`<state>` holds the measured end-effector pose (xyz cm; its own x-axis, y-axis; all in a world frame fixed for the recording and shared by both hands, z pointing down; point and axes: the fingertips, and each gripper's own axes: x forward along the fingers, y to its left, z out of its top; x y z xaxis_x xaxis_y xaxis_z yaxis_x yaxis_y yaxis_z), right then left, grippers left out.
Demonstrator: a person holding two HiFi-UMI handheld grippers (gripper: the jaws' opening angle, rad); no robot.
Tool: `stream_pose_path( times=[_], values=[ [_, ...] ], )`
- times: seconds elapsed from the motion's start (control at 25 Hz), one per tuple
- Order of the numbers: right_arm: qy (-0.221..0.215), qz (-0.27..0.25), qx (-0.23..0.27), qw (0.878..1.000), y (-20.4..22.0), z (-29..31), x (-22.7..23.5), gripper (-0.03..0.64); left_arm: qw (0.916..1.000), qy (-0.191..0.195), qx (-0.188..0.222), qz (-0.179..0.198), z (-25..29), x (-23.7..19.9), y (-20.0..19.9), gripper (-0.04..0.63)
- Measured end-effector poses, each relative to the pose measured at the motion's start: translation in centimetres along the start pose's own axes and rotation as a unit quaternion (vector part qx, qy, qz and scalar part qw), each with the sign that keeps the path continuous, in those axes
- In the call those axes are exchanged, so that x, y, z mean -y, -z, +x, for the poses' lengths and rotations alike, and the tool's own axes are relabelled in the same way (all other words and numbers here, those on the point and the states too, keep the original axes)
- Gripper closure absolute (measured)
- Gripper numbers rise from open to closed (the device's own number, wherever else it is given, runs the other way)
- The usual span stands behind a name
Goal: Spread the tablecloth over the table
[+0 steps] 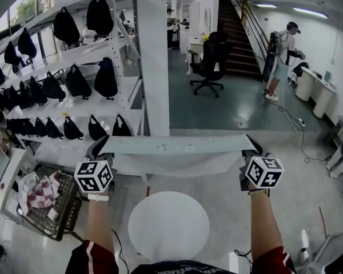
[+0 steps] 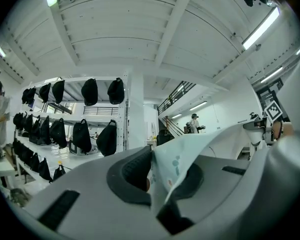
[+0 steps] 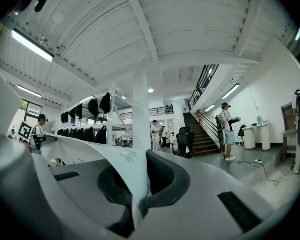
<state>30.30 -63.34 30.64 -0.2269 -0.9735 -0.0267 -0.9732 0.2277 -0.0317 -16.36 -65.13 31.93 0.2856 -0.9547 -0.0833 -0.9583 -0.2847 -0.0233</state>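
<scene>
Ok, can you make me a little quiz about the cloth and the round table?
1. True or false: the tablecloth already lies on the round table.
2. What hangs on the shelves at the left? A) black bags B) red coats C) yellow umbrellas
3. How many grippers are shut on the tablecloth?
Key: 1. False: it is held stretched in the air, not touching the table. 2. A. 3. Two: the left gripper and the right gripper, one at each end.
</scene>
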Motion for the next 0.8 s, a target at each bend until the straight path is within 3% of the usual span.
stream_pose_path(
  times=[0.56, 0.8],
  values=[
    [-0.017, 0.017, -0.090, 0.996, 10.1, 1.0, -2.2, 0.589, 0.9957, -0.025, -0.077, -0.045, -2.1, -2.1, 9.6, 0.554],
    [-0.017, 0.019, -0.101, 0.995, 11.7, 0.3, -2.6, 0.589, 0.9933, -0.028, -0.096, -0.058, -4.3, -1.8, 12.3, 0.554]
  ],
)
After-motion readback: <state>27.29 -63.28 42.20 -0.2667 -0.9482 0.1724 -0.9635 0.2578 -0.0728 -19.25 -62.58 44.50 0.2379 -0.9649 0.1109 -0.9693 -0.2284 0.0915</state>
